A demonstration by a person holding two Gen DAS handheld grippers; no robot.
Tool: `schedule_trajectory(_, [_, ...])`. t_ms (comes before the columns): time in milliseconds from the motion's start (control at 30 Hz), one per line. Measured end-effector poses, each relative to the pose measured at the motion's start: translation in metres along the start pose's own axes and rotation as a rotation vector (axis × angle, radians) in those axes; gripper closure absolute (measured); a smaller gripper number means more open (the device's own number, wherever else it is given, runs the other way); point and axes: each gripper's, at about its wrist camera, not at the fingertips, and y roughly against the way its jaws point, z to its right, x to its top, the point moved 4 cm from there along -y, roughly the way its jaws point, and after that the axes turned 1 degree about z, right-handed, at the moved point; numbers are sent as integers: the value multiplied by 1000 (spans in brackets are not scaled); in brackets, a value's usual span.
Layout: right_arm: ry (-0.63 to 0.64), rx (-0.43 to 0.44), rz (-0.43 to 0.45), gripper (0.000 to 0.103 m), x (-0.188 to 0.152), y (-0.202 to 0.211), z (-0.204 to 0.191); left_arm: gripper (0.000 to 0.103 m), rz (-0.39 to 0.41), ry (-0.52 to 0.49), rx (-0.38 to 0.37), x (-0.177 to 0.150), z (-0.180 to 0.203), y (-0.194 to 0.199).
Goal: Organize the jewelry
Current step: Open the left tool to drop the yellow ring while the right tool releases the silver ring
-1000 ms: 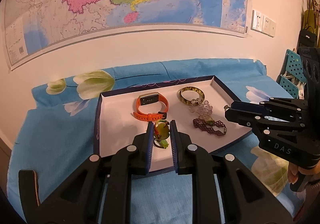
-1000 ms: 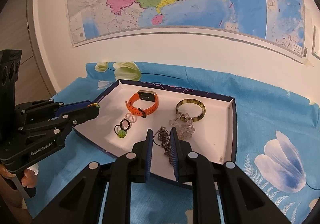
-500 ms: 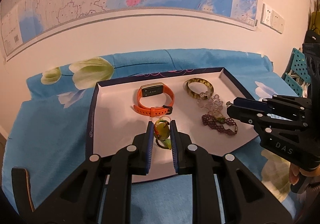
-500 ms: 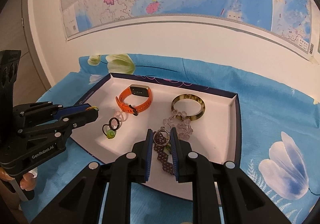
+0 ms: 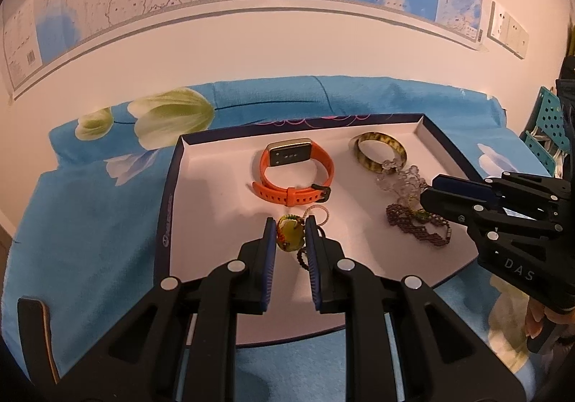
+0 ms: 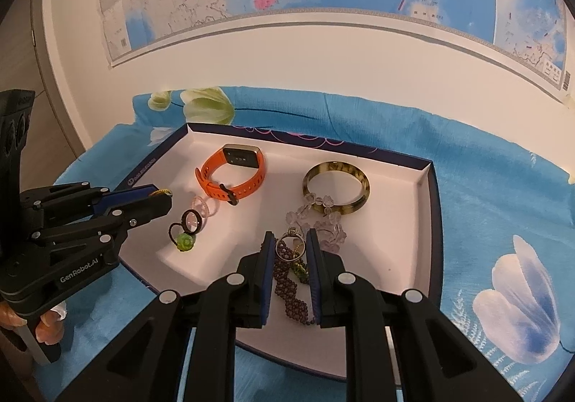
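both claws advanced over tray point(image 5: 169, 208) toward watch point(image 5: 293, 175).

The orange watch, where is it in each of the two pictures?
Left wrist view: the orange watch lies in the middle of the white tray, just beyond the left tongs.
Right wrist view: the same watch lies toward the tray's back left, left of the tortoiseshell bangle.
Shared landmark: the bangle sits to the watch's right in both views.
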Motion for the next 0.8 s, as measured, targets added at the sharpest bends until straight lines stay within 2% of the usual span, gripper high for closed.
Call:
schedule_trajectory(467, [3,-21,-27,87,-1,-15,2,86,-14,6,19,-1,-2,-9])
schedule_trajectory(800, [-3,-24,-33,86,-3,-18,2,69,-3,9,29,-1,-4,-7])
